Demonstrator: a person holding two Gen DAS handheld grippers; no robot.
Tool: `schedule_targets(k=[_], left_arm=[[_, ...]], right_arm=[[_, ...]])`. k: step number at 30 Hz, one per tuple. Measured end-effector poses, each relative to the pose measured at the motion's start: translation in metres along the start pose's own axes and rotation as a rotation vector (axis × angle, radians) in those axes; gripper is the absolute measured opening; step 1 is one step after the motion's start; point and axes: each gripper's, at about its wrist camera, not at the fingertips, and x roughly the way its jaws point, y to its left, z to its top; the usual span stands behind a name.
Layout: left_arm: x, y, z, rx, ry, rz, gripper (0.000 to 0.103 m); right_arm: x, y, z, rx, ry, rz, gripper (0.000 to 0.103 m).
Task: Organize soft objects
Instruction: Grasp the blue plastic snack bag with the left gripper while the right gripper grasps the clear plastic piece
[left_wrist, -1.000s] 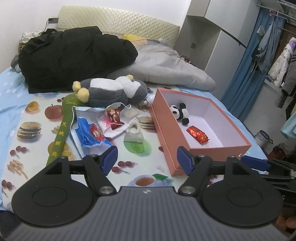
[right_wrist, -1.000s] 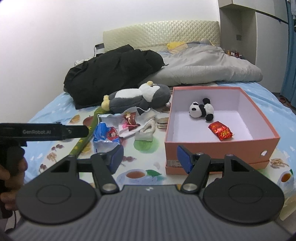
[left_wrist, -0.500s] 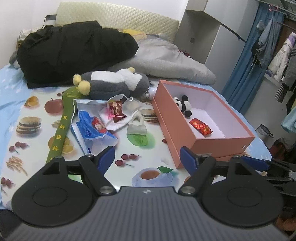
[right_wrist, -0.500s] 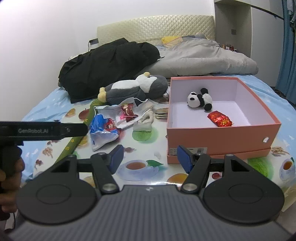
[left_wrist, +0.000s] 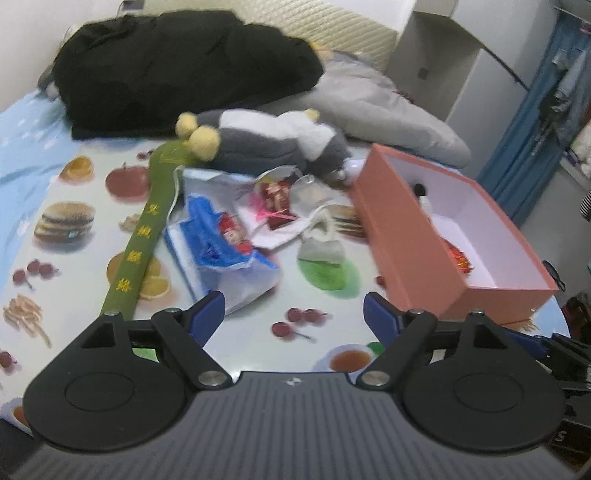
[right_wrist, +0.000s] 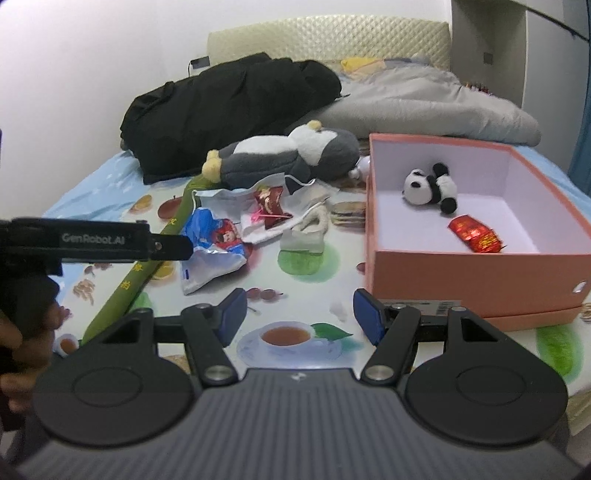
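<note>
A pink box (right_wrist: 461, 266) stands on the bed at the right and holds a small panda plush (right_wrist: 430, 188) and a red packet (right_wrist: 476, 239). The box also shows in the left wrist view (left_wrist: 402, 236). Left of it lies a pile: a grey-and-white penguin plush (left_wrist: 266, 142), a blue wrapper (left_wrist: 221, 240), a red sachet (left_wrist: 275, 197), a small white pouch (left_wrist: 321, 240) and a long green strip (left_wrist: 147, 225). My left gripper (left_wrist: 293, 317) is open and empty in front of the pile. My right gripper (right_wrist: 297, 317) is open and empty near the box's front corner.
A printed cloth (left_wrist: 74, 221) covers the bed. A black coat (left_wrist: 177, 70) and a grey quilt (left_wrist: 380, 110) lie at the back. A wardrobe (left_wrist: 461, 48) and blue curtain (left_wrist: 535, 122) stand to the right. The left gripper's body (right_wrist: 92, 240) crosses the right wrist view.
My left gripper has moved forward and left toward the pile. My right gripper has moved back a little toward the bed's front edge. Both stay open.
</note>
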Motion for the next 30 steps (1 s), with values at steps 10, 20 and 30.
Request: schedule_targets(k=[10, 20, 30], left_arm=[[0.054, 0.037, 0.008, -0.111, 0.01, 0.043, 0.086], [0.089, 0.064, 0.032, -0.236, -0.036, 0.065, 0.085], [0.137, 0.076, 0.038, -0.225, 0.038, 0.081, 0.084]], right_arm=[[0.059, 0.003, 0.01, -0.044, 0.037, 0.013, 0.066], [0.131, 0.011, 0.029, -0.059, 0.041, 0.009, 0.066], [0.201, 0.002, 0.037, 0.016, 0.085, -0.069, 0.082]])
